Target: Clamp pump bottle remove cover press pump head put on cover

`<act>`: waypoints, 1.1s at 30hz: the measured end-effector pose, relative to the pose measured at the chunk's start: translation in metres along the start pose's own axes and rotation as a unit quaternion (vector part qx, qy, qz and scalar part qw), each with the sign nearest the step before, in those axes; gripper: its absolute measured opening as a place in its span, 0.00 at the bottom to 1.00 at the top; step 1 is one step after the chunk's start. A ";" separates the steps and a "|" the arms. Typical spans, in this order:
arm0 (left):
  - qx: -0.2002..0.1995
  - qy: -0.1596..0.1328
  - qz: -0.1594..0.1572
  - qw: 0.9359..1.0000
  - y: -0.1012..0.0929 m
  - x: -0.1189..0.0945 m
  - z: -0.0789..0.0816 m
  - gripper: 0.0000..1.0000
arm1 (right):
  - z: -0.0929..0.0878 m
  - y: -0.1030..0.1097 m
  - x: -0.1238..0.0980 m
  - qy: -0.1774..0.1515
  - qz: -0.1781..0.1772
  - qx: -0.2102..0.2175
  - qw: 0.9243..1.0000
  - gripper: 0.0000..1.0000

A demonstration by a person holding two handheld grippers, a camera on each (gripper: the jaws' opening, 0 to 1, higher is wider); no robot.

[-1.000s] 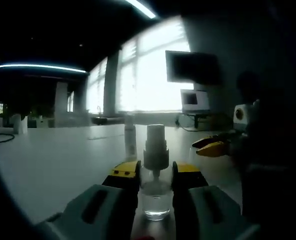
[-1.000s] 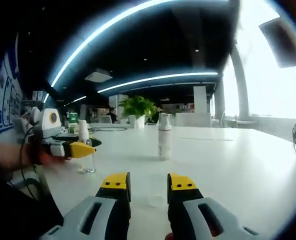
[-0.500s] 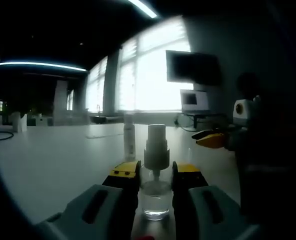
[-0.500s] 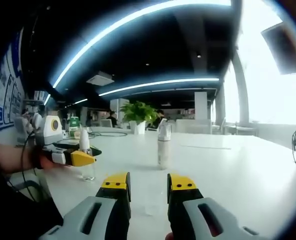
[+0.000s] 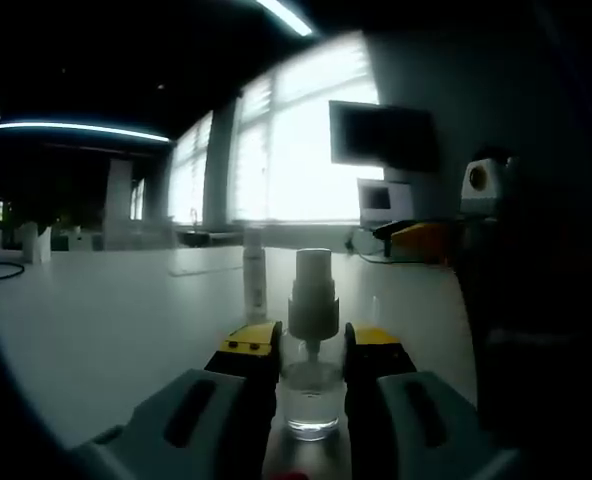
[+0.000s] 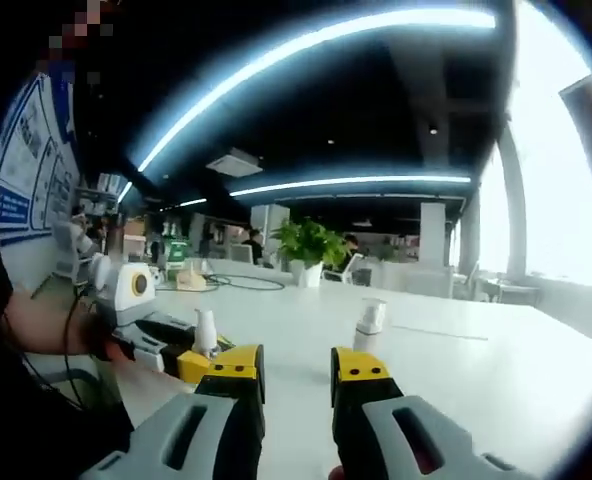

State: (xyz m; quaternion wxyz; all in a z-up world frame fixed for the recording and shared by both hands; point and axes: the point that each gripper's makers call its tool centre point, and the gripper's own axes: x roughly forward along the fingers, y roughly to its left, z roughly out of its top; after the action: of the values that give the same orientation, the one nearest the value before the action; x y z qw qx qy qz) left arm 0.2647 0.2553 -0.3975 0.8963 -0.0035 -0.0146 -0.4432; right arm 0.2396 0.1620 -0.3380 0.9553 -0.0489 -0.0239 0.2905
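A clear pump bottle (image 5: pixel 311 400) with a pale pump head (image 5: pixel 313 295) stands on the white table (image 5: pixel 106 320), and my left gripper (image 5: pixel 311 345) is shut on its neck. My right gripper (image 5: pixel 421 240) hangs raised at the right of the left gripper view, above the table. In the right gripper view my right gripper (image 6: pixel 298 365) is open, with nothing between its yellow-tipped jaws. Low on the left there, the left gripper (image 6: pixel 188 365) holds the pump bottle (image 6: pixel 205 332). A faint clear shape beside the bottle is too dim to name.
A second slim white bottle (image 5: pixel 254 275) (image 6: pixel 368 325) stands further out on the table. A dark monitor (image 5: pixel 381 135) hangs by bright windows. A potted plant (image 6: pixel 311 245) stands at the table's far end. A person's hand (image 6: pixel 46 330) holds the left gripper.
My right gripper has lifted up and away from the table; its view now sits higher. In the left gripper view it rose and drifted right. The left gripper and bottle stayed still.
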 end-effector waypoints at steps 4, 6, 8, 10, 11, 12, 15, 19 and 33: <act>-0.001 0.001 -0.002 1.000 0.000 0.000 0.000 0.16 | 0.012 0.010 0.005 -0.003 0.023 0.002 1.000 0.21; 0.000 0.001 -0.003 1.000 0.000 0.000 0.000 0.16 | 0.017 0.016 0.007 -0.001 0.034 0.003 0.999 0.21; 0.000 0.000 -0.003 1.000 0.000 0.000 0.000 0.16 | 0.021 0.021 0.009 0.000 0.041 -0.003 0.999 0.21; 0.003 0.000 -0.004 1.000 0.000 0.000 0.000 0.16 | 0.022 0.024 0.012 0.005 0.049 -0.014 0.999 0.21; 0.005 -0.001 -0.005 1.000 0.000 0.000 0.000 0.16 | 0.023 0.026 0.012 0.007 0.051 -0.015 0.999 0.21; 0.006 -0.001 -0.004 1.000 -0.001 0.000 0.000 0.16 | 0.025 0.027 0.013 0.008 0.054 -0.016 0.998 0.21; 0.002 0.000 -0.001 1.000 0.000 0.000 0.000 0.16 | 0.030 0.032 0.015 0.006 0.065 -0.011 0.998 0.21; 0.001 0.000 -0.001 1.000 0.001 0.000 0.000 0.16 | 0.034 0.034 0.020 0.009 0.076 -0.014 0.997 0.19; -0.001 0.001 -0.008 1.000 -0.004 0.000 0.000 0.16 | 0.049 0.057 0.033 0.059 0.166 -0.056 0.983 0.18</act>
State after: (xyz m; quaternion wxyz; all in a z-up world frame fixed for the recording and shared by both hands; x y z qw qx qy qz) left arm 0.2618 0.2531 -0.3972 0.8930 -0.0035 -0.0132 -0.4499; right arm 0.2321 0.2311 -0.2950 0.8892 -0.1224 0.0247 0.4402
